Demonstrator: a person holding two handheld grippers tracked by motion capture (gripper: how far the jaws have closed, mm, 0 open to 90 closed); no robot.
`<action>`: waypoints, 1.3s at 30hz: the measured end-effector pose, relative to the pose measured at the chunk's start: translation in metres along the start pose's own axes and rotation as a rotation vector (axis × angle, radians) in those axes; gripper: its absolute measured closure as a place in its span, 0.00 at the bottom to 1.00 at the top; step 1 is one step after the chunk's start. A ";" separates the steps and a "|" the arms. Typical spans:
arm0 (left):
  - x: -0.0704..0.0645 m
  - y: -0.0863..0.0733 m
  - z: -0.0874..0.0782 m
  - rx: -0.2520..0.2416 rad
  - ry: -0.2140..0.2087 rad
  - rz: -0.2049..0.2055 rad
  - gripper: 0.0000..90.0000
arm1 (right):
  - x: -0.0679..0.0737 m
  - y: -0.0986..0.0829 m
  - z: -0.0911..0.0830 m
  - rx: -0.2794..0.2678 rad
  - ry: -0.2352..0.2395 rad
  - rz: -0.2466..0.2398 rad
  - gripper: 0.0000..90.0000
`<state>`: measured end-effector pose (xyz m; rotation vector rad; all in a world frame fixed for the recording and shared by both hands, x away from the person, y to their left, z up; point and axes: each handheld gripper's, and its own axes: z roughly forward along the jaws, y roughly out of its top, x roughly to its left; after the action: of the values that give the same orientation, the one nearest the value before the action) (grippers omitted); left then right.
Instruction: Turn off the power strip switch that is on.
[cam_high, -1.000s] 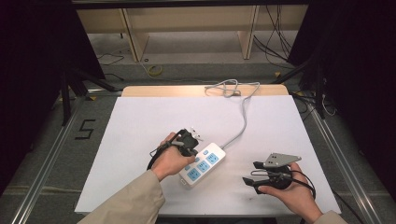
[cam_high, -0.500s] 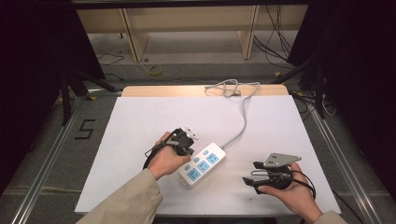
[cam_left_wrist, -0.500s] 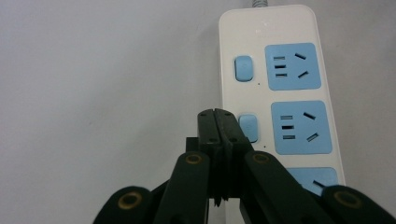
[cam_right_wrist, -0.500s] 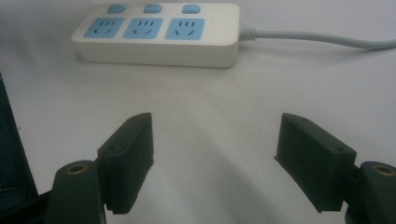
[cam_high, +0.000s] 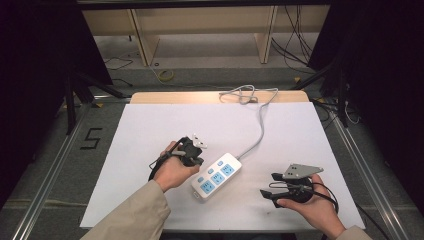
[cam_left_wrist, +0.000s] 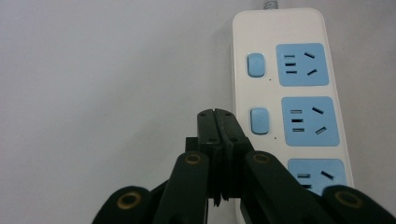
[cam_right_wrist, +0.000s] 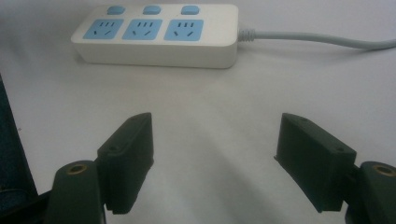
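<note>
Grippers at a power strip
Left gripper (cam_left_wrist: 215, 114), jaws pressed together, beside strip (cam_left_wrist: 285, 93); right gripper (cam_right_wrist: 215, 158) spread; floor marked "5" (cam_high: 91, 138).

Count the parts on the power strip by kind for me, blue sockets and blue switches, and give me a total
Blue sockets on the power strip: 3
Blue switches: 3
Total: 6
</note>
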<state>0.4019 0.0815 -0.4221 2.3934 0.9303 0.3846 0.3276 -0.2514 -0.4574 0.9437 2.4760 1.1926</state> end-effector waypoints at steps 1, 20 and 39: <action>0.001 -0.001 -0.001 -0.004 0.003 -0.004 0.98 | 0.000 0.000 0.000 0.000 0.001 0.001 0.31; 0.011 -0.008 -0.007 -0.041 0.001 -0.042 0.91 | -0.001 0.000 -0.001 -0.005 -0.001 0.006 0.31; 0.027 -0.020 -0.014 -0.077 0.023 -0.088 0.76 | -0.001 0.000 -0.001 -0.005 -0.001 0.004 0.31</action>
<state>0.4045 0.1179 -0.4208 2.2741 1.0095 0.4083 0.3278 -0.2531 -0.4569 0.9482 2.4706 1.1981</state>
